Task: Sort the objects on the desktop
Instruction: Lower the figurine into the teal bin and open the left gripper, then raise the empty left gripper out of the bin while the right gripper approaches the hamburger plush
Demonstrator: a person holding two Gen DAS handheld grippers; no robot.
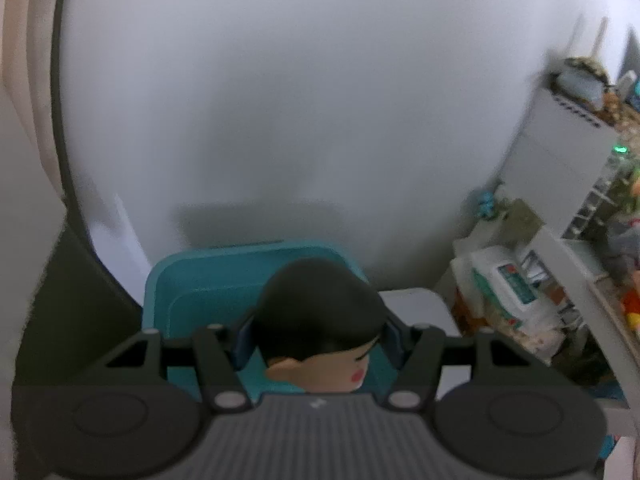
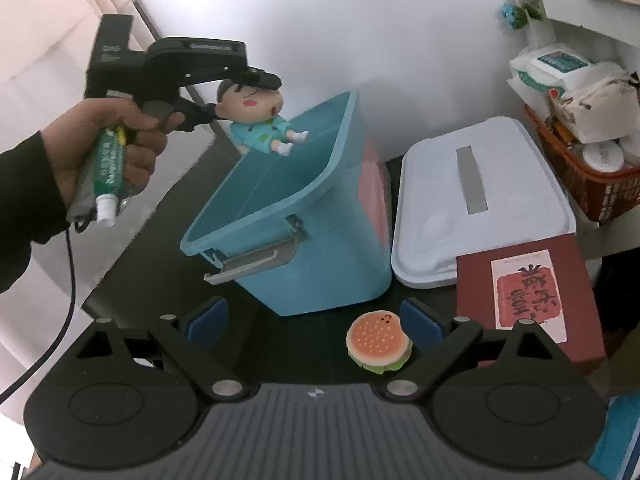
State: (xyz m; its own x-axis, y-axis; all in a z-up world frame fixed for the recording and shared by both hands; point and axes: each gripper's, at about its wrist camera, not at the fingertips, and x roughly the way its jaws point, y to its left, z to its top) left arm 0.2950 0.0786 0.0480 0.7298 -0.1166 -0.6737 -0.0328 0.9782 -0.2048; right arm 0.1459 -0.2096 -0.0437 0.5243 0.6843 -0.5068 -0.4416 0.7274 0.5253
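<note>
My left gripper point(image 1: 318, 338) is shut on the head of a small doll figure point(image 1: 320, 316) with black hair and a teal outfit. In the right wrist view the left gripper point(image 2: 240, 92) holds the doll point(image 2: 260, 124) in the air over the far left rim of an open blue bin point(image 2: 280, 184). The bin point(image 1: 192, 280) also lies under the doll in the left wrist view. My right gripper point(image 2: 316, 320) is open and low over the dark table. A toy hamburger point(image 2: 378, 344) lies by its right finger point(image 2: 420, 326).
The bin's white lid point(image 2: 480, 200) lies right of the bin. A dark red box point(image 2: 528, 300) with a label sits in front of the lid. An orange basket point(image 2: 592, 176) of packets stands at far right. The holding hand also grips a green tube point(image 2: 108, 172).
</note>
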